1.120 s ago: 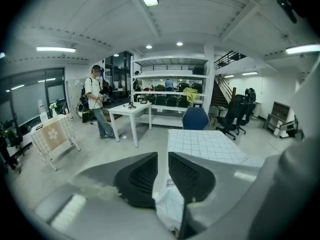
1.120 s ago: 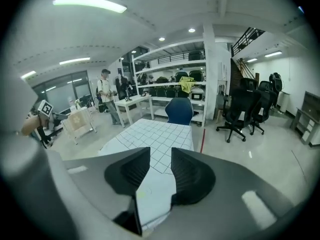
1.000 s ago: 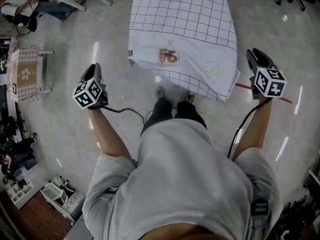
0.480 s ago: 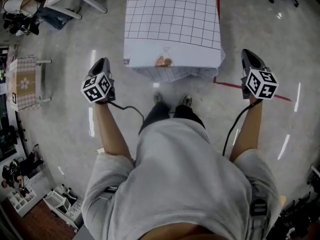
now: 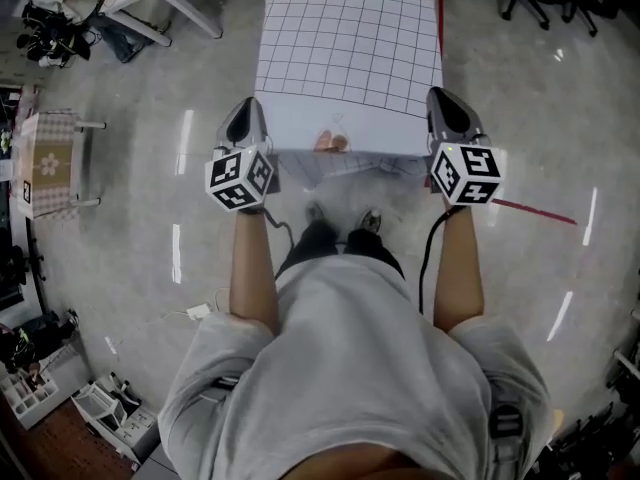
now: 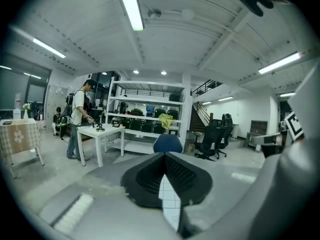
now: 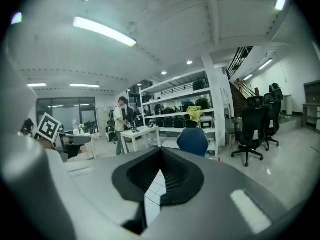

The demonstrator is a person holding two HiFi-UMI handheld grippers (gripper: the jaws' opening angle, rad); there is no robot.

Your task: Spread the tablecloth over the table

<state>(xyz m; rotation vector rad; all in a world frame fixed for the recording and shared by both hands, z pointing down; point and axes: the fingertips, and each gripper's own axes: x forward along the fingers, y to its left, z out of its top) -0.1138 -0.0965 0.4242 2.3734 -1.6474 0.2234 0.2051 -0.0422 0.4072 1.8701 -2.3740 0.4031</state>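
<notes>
A person stands over a white tablecloth printed with a thin black grid, which lies flat and taut ahead of them above the shiny floor. The left gripper pinches its near left corner and the right gripper its near right corner. Both pairs of jaws have just been closing and are clamped on the cloth.

Bright ceiling tubes, fisheye-dark corners.
</notes>
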